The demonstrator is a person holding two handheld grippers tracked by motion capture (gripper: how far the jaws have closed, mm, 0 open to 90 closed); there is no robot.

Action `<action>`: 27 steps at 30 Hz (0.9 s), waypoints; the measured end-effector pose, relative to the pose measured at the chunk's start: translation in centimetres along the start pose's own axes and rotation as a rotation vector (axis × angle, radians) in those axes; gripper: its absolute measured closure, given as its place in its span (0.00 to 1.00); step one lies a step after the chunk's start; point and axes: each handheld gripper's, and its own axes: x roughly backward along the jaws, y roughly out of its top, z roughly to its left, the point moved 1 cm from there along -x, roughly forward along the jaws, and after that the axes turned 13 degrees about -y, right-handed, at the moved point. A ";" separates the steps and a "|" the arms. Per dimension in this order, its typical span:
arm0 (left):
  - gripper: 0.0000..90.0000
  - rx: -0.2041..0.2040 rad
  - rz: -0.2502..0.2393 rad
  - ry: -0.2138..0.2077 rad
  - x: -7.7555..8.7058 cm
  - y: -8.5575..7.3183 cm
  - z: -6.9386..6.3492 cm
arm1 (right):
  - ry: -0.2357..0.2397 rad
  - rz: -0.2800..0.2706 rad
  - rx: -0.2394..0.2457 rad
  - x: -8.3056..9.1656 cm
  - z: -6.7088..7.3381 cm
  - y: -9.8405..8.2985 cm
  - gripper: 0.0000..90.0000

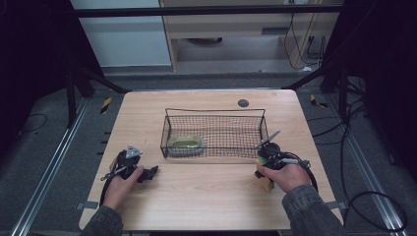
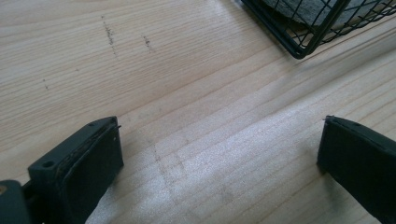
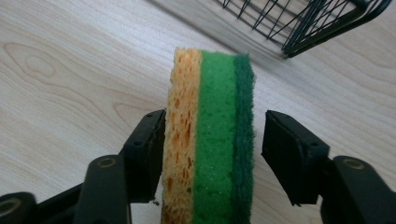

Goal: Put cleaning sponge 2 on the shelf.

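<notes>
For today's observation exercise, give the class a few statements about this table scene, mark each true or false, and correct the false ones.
1. A sponge stands between the jaws of the right claw. True.
2. The sponge is a single colour. False: it has an orange layer and green layers.
3. The left claw is shut on something. False: its jaws stand wide apart over bare table.
4. A wire basket sits on the table between the two claws. True.
5. The basket is empty. False: a shallow dish-like object lies in its left end.
</notes>
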 end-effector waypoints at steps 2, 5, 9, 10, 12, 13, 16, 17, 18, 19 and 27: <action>0.00 0.000 0.000 0.000 0.0 0.0 0.0 | 0.014 0.008 0.009 -0.1 0.1 -0.1 0.51; 0.00 -0.001 0.000 -0.001 0.0 0.0 0.0 | 0.030 0.011 0.010 -0.1 0.1 -0.2 0.66; 0.00 -0.002 0.000 -0.003 0.0 0.0 0.0 | 0.038 -0.001 0.000 0.4 -0.4 -0.4 0.71; 0.00 -0.002 0.001 -0.003 0.0 0.0 0.0 | 0.034 -0.015 -0.002 0.5 -0.5 -0.5 0.71; 0.00 -0.001 -0.002 -0.004 0.0 0.0 0.0 | 0.029 -0.042 -0.006 0.9 -1.0 -0.7 0.71; 0.00 -0.001 -0.002 -0.004 0.0 0.0 0.0 | 0.025 -0.051 -0.021 1.2 -1.3 -0.9 0.71; 0.00 -0.003 -0.001 -0.005 -0.1 0.1 0.1 | 0.019 -0.081 -0.038 1.5 -1.8 -1.1 0.71; 0.00 -0.007 0.000 -0.008 -0.1 0.1 0.1 | 0.018 -0.112 -0.050 1.7 -2.3 -1.2 0.71; 0.00 -0.008 -0.001 -0.009 -0.1 0.1 0.1 | 0.020 -0.119 -0.055 1.9 -2.6 -1.3 0.71; 0.00 -0.009 0.000 -0.009 -0.1 0.1 0.1 | 0.017 -0.133 -0.054 1.9 -2.8 -1.4 0.71; 0.00 -0.010 0.000 -0.010 -0.1 0.1 0.1 | -0.003 -0.176 -0.064 2.8 -3.3 -2.1 0.71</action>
